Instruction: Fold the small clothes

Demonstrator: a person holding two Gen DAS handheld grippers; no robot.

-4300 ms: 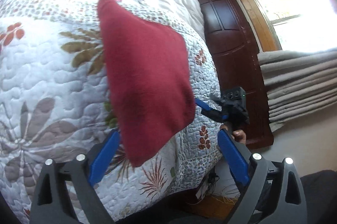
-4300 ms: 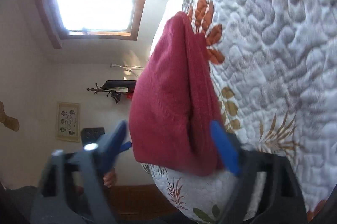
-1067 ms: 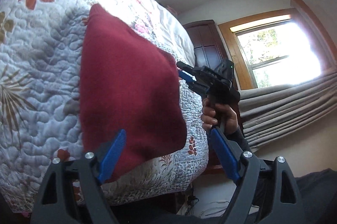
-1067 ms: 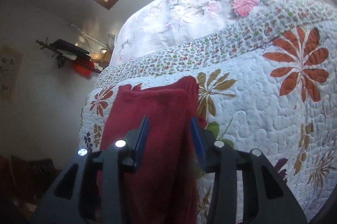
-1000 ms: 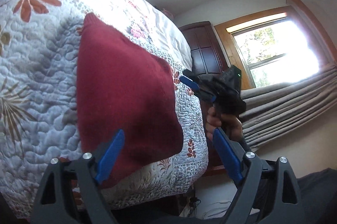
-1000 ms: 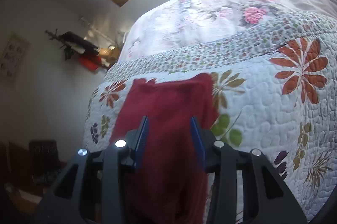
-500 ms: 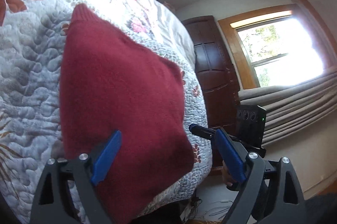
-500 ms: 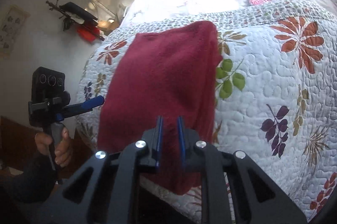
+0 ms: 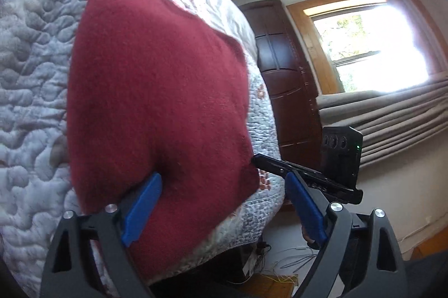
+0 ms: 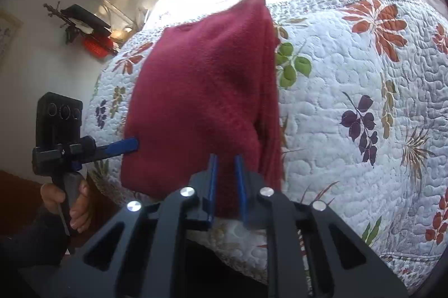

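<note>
Right gripper [image 10: 226,180] clamped on red garment [image 10: 207,90] edge (folded, on quilt [image 10: 364,102]); left gripper [image 9: 224,202] spread wide.

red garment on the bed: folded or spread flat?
Folded. In the right wrist view the red garment shows stacked layers along its right edge, forming a compact block on the quilt. How many folds, cannot tell.

Daylight only. Window [image 9: 372,37] right of the left tool is blown out to white; glare washes the top of the quilt [image 10: 350,107] ahead of both tools. Red cloth [image 9: 156,90] soft, slightly blurred close up. Strong fisheye bending, dark vignette at corners. Underside of both tools in shadow.
</note>
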